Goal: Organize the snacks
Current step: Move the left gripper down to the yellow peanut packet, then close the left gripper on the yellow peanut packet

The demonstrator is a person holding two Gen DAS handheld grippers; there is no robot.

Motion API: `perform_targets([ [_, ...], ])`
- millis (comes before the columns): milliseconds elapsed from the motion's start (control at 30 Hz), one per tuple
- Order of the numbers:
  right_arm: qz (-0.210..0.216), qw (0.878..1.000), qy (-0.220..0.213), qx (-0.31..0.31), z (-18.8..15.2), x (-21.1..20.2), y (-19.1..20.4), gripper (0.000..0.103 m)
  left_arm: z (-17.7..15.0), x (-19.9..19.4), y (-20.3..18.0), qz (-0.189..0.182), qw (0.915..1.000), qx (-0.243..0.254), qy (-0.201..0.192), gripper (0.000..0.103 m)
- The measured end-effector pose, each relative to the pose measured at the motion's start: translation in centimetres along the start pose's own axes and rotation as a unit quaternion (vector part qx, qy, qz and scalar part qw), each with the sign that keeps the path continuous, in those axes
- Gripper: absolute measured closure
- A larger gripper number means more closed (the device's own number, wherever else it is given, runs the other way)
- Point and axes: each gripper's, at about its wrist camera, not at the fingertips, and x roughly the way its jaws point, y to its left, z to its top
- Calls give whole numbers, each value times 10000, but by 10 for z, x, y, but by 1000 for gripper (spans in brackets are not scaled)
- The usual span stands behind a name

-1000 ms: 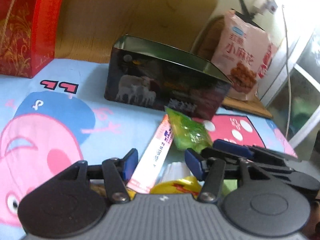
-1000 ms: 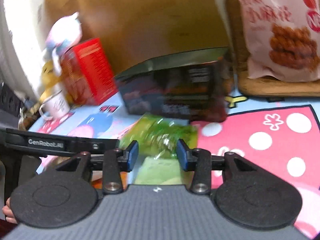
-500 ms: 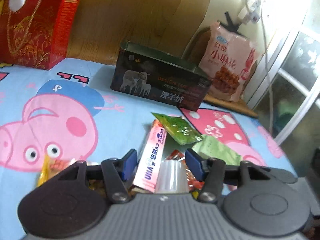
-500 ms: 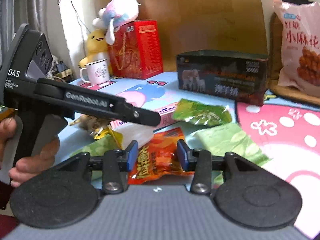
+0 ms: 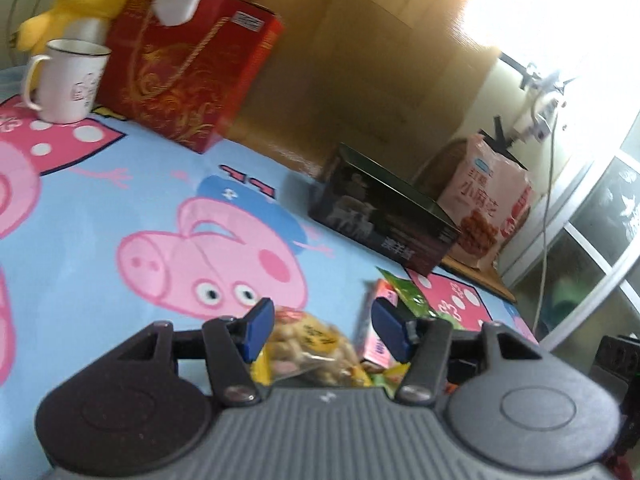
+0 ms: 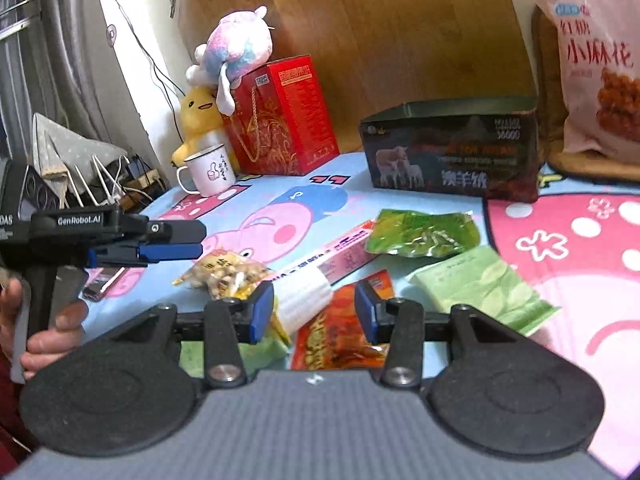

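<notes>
**Both grippers empty over the snack pile**

Your right gripper (image 6: 314,310) hovers with jaws parted and nothing between the pads; just beneath it lies the orange-red snack packet (image 6: 340,336), nearest of the pile. Your left gripper (image 5: 323,330) is also released: its jaws have just been opening, and the peanut bag (image 5: 316,350) shows below the gap, unpinched.

The packets look light, soft and crinkly, so expect them to slide on the cartoon cloth (image 6: 280,196). Take each by a flat sealed edge, not the puffy middle. The pink box (image 6: 344,254) beyond the orange-red packet looks stiffer; grip it across its narrow sides.

Farther from that packet lie two green packets (image 6: 424,234), then the dark open box (image 6: 452,156), probably where the snacks belong.

Only the right wrist view shows the whole pile and your hand (image 6: 48,328); the left wrist view alone shows the window side beyond the dark box.
</notes>
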Motion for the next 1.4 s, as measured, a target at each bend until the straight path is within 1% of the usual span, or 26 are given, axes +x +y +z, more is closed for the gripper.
perform_targets([
  [67,77,10000,49,-28,0,2,4,56,0,-3,10,13,9999,-141,-21,48],
  [167,140,9996,93,-242,2,6,16,56,0,-8,23,73,9994,-321,-69,48],
  [233,273,9988,107,-387,6,11,24,55,0,-10,31,70,9989,-444,-89,48],
  [300,388,9971,135,-637,11,19,36,52,-1,-11,35,4,9987,-510,-74,48],
  [400,514,9926,255,-1072,12,36,55,52,-2,-10,32,-177,9988,-453,-5,45],
  [500,521,9838,427,-1660,8,55,73,51,-4,-3,26,-220,9992,-331,82,45],
  [533,444,9796,477,-1900,7,61,78,50,-5,0,25,-239,9991,-338,127,45],
  [600,278,9729,597,-2217,5,75,81,43,-8,6,25,-259,9988,-359,229,45],
  [667,149,9676,679,-2426,6,84,81,42,-10,11,25,-250,9987,-350,284,46],
  [733,28,9622,731,-2624,7,89,80,42,-13,14,26,-229,9986,-338,338,51],
  [767,7,9595,755,-2715,6,90,80,42,-14,16,27,-212,9985,-336,380,51],
  [833,37,9548,795,-2864,5,93,79,43,-16,20,28,-285,9980,-370,424,60],
  [867,27,9506,817,-2996,2,94,81,48,-16,20,27,-255,9982,-356,402,60],
  [900,26,9460,843,-3130,1,96,83,51,-16,19,27,-217,9985,-340,369,61],
  [933,46,9458,848,-3135,1,97,84,53,-16,18,27,-195,9987,-328,347,63],
  [967,67,9480,877,-3058,3,98,84,54,-15,15,29,-180,9988,-340,312,64],
  [1000,83,9492,868,-3023,4,100,85,55,-14,13,30,-179,9988,-369,279,68],
  [1100,80,9471,634,-3146,-1,97,93,57,-11,2,38,-217,9983,-512,179,69],
  [1167,96,9444,483,-3251,-3,95,99,57,-11,-4,40,-147,9986,-499,134,69],
  [1233,183,9440,497,-3256,-3,99,102,57,-13,-6,41,-32,9988,-471,160,69],
  [1300,294,9465,641,-3150,-2,104,100,53,-16,-3,44,77,9986,-475,232,69],
  [1333,310,9485,681,-3078,-2,107,99,43,-17,-3,45,80,9984,-503,236,68],
  [1367,275,9507,700,-3009,-2,107,98,38,-17,-3,47,72,9982,-536,243,67],
  [1400,272,9539,725,-2900,-1,107,95,38,-17,-4,47,97,9983,-535,231,66],
])
